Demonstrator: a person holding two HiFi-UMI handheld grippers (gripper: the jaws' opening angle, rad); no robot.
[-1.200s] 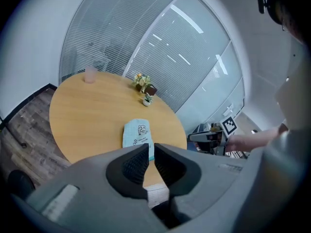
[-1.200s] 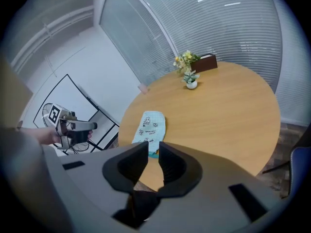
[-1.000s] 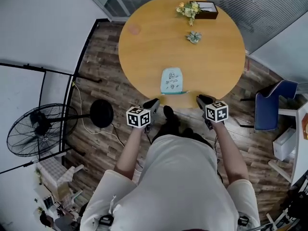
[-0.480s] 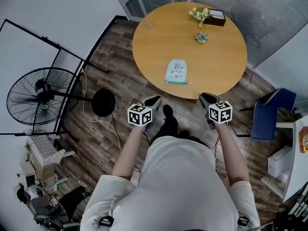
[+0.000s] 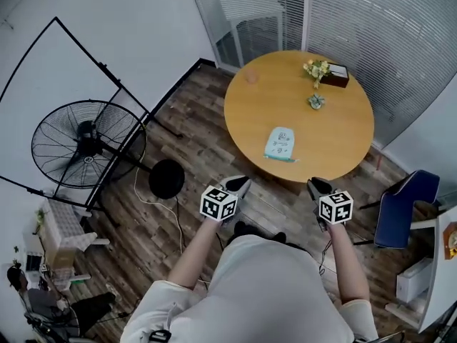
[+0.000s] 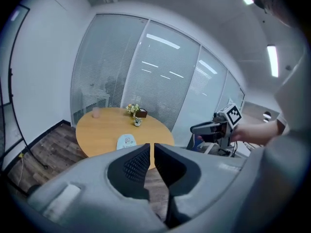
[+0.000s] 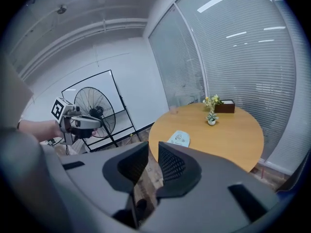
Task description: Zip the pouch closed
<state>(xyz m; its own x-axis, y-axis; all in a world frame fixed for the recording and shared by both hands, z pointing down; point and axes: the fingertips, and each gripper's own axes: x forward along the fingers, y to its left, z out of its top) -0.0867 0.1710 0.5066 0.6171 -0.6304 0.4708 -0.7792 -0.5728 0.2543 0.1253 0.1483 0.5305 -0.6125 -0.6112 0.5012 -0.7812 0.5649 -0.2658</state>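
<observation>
Ahead, round wooden table [image 5: 257,113] with pouch [image 5: 280,143]; plank floor [image 5: 193,120].

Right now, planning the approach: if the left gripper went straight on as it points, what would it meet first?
Probably the round wooden table, beside the pale blue pouch; the way ahead of the left gripper looks free, though depth is unclear.

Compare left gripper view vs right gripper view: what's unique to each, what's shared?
Left gripper view only: the right gripper, held out at the right edge.
Right gripper view only: the left gripper and the standing fan behind it.
Both: the round table with the pouch and flowers on it; each view's own fingers nearly together with nothing between them.
</observation>
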